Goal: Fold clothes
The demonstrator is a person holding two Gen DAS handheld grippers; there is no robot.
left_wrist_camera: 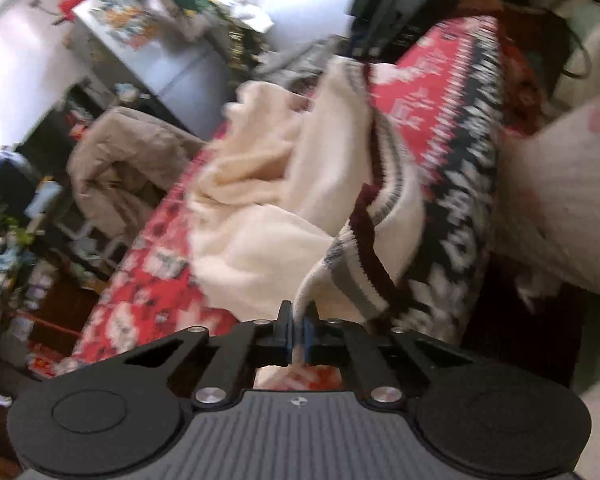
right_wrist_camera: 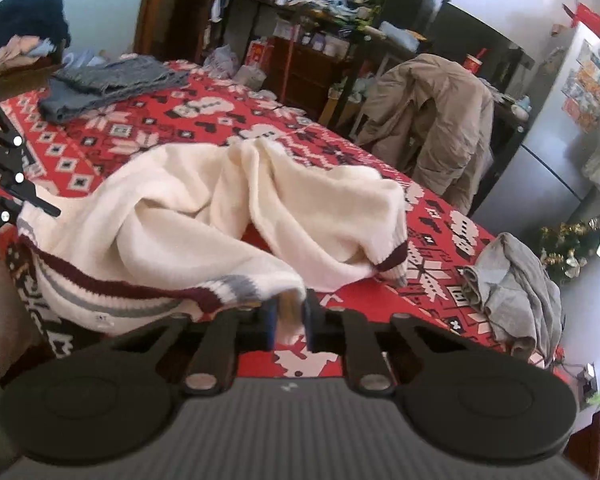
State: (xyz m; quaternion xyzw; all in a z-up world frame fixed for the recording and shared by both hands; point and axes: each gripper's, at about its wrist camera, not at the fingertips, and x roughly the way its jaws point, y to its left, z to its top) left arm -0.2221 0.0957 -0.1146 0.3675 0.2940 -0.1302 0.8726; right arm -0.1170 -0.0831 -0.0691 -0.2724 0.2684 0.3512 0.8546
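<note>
Folding has barely begun: the cream sweater (right_wrist_camera: 204, 216) lies rumpled on the red patterned blanket (right_wrist_camera: 204, 120), its striped hem pinched by both the left gripper (left_wrist_camera: 298, 320) and right gripper (right_wrist_camera: 290, 320), no fold made.

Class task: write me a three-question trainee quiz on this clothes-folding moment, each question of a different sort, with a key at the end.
1. True or false: the left gripper is shut on the striped hem of the cream sweater.
2. Multiple choice: what lies on the far end of the red patterned cover, as the right wrist view shows it? A) a folded grey garment B) a pair of shoes C) a stack of plates
3. Fill in: a crumpled light grey garment lies near the cover's ___ edge in the right wrist view.

Key
1. True; the right gripper pinches the same hem.
2. A, the folded grey garment.
3. right
</note>
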